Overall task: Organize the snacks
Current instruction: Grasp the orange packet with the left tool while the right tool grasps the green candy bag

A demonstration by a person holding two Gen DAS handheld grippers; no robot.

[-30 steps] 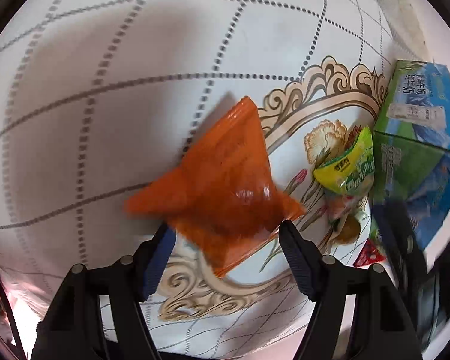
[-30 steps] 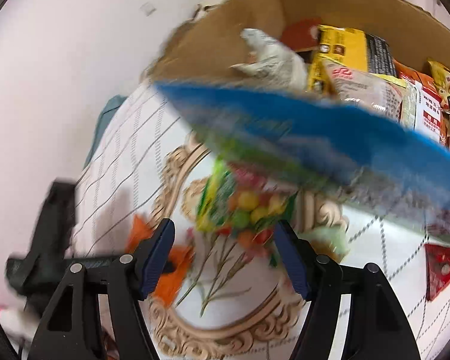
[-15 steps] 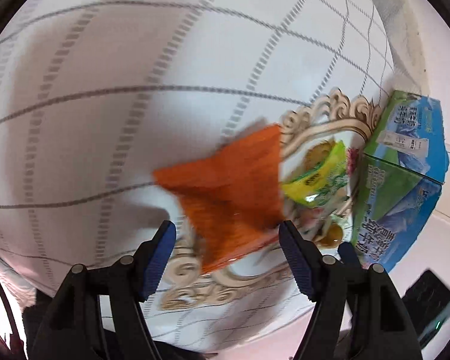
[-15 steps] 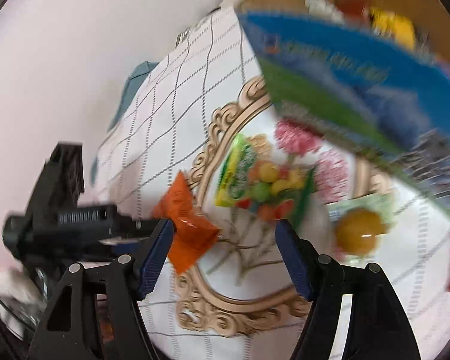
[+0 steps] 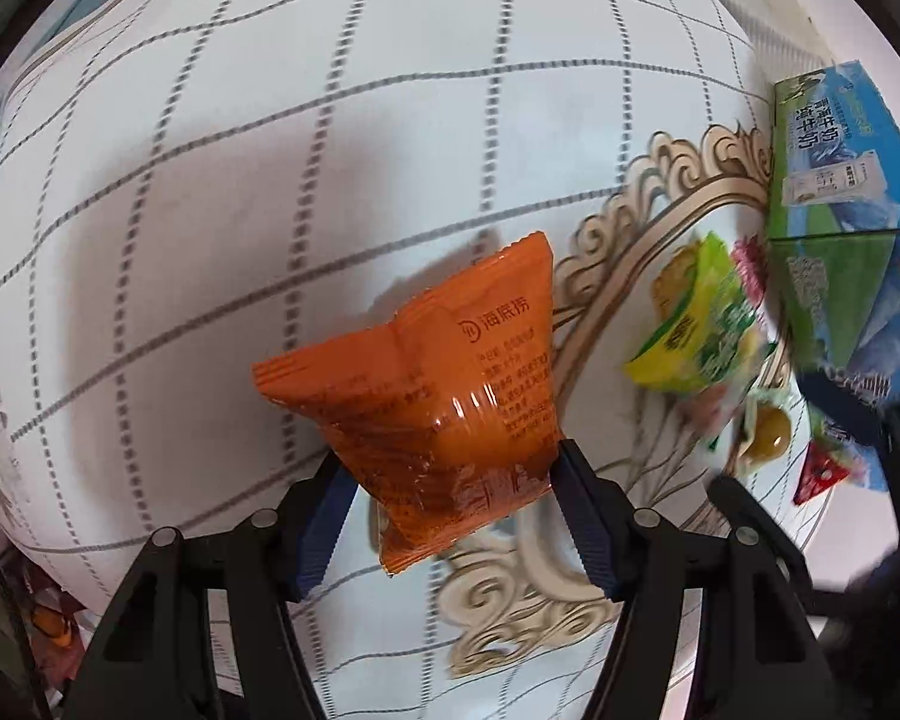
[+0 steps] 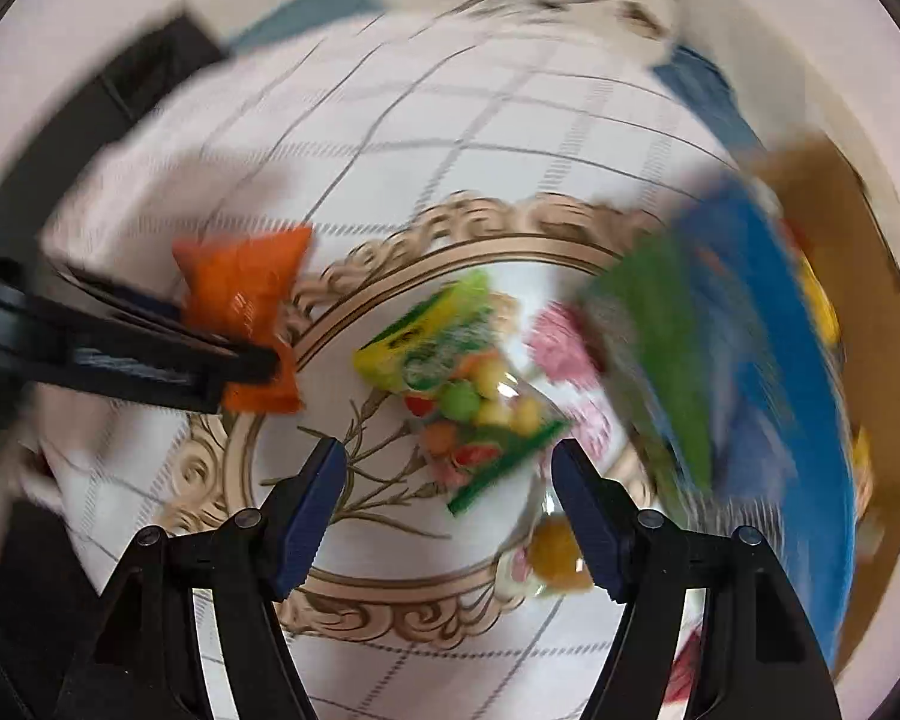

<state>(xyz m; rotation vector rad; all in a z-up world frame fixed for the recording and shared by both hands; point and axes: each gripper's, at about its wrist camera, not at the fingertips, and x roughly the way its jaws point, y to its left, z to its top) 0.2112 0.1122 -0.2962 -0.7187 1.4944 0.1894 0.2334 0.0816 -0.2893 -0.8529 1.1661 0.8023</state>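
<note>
The left gripper point(image 5: 450, 492) has its two blue-padded fingers point(image 5: 321, 525) set against the lower sides of an orange snack packet point(image 5: 438, 414), which bulges between them; the jaws look pressed on it, so it reads as held, though whether the packet rests on the cloth or is raised off it cannot be told. The packet carries printed text on its upper right face and has crimped seals at its far and near ends. Beneath it spreads a white tablecloth point(image 5: 270, 180) with a grey dotted grid and a beige scrollwork frame around a flower print.

To the right of the orange packet, well apart from it, lies a green-and-yellow candy bag point(image 5: 705, 339) — it sits inside the scrollwork frame, and its clear window shows round coloured sweets in the right wrist view. Just near of that bag is a small clear-wrapped yellow sweet point(image 5: 771, 429), and further right a small red triangular packet point(image 5: 822, 471). At the far right stands a blue-and-green milk carton box point(image 5: 834, 222).

The right gripper point(image 6: 450, 504) hangs with its jaws spread wide and nothing between them (this view is heavily smeared by motion). The candy bag lies just beyond its fingertips, the yellow sweet close beside its right finger. Behind the blurred milk box, at the right edge, a brown cardboard box point(image 6: 882, 312) shows.
</note>
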